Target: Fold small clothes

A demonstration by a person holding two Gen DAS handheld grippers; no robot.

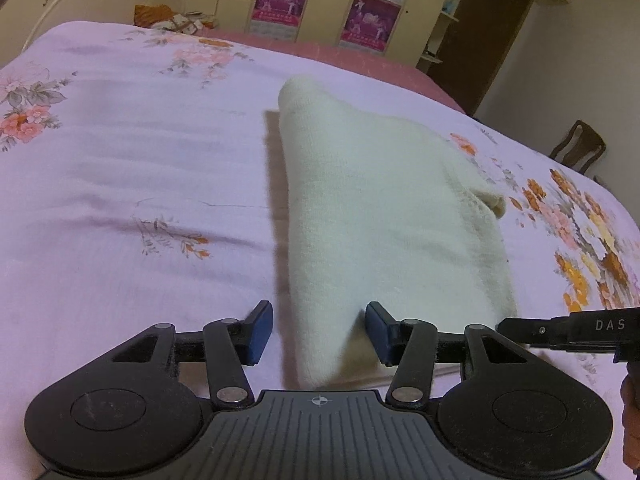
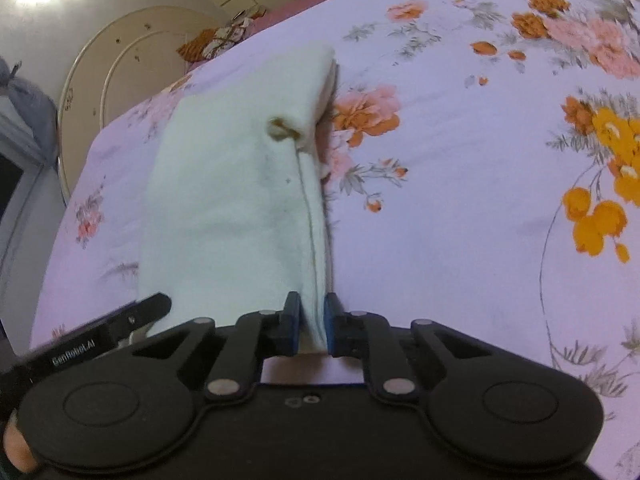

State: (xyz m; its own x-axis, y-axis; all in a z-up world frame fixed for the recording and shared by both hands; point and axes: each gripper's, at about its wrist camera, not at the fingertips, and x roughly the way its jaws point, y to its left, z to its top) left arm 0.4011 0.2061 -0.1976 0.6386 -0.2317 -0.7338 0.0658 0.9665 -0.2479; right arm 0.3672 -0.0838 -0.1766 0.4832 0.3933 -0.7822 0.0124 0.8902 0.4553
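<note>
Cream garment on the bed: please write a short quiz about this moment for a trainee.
1. True or false: the right gripper is shut on the garment.
2. The garment lies on: A) a wooden table B) a flowered bedsheet C) a chair
3. Do the left gripper's pads press the garment?

Key: 1 true, it pinches the near edge. 2 B. 3 No; the cloth sits between open jaws, and only the right-hand pad seems to touch it.
</note>
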